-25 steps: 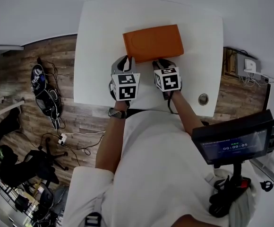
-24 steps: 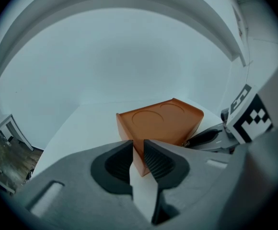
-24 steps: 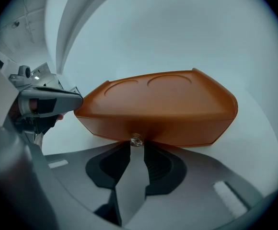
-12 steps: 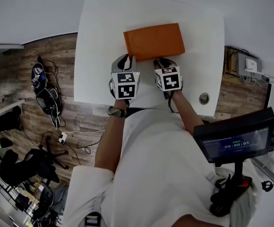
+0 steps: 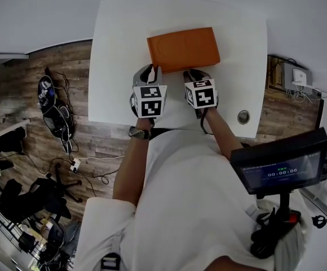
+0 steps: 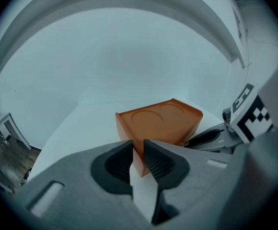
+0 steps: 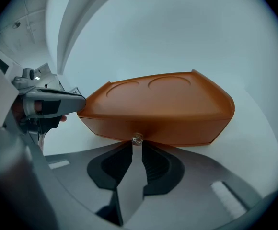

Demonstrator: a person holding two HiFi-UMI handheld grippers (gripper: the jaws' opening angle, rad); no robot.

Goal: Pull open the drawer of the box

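The orange box (image 5: 183,49) sits on the white table (image 5: 118,55), drawer not yet out. The right gripper (image 7: 137,146) has just been closing its jaws, and their tips now pinch the small knob (image 7: 137,138) on the box's front. The left gripper (image 6: 135,145) is at the box's near left corner, its jaws a narrow slit apart.
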